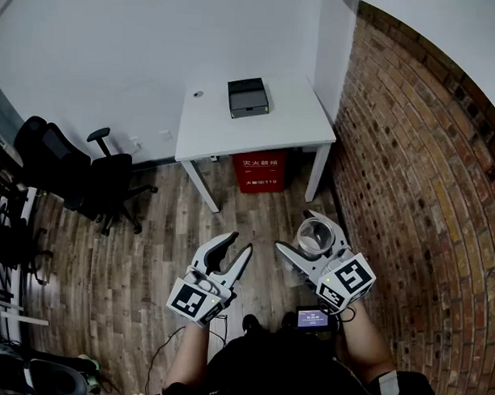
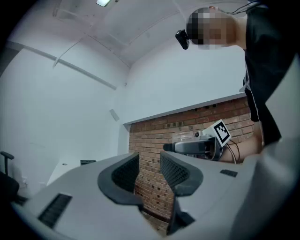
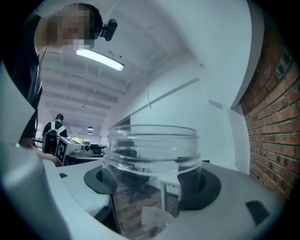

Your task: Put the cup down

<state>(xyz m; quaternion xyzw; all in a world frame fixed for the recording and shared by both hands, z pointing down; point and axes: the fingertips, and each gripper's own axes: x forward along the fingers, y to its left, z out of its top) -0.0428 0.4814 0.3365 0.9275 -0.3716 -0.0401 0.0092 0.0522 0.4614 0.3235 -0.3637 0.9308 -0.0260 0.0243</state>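
While clamped upright between the wide-set jaws of the right hand-held gripper (image 1: 309,239), well short of the white rectangular counter (image 1: 291,121), keep the clear round plastic cup (image 3: 151,154) level; carry forward; aim for the seemingly bare top beside the dark flat box (image 1: 248,98); hold the left hand-held gripper (image 1: 238,242), parted and empty, aside.

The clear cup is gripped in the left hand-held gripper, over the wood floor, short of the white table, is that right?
Wrong hand. The cup is gripped in the right hand-held gripper, as the right gripper view shows; the left hand-held gripper is open and empty. The rest holds: over the wood floor, short of the white table.
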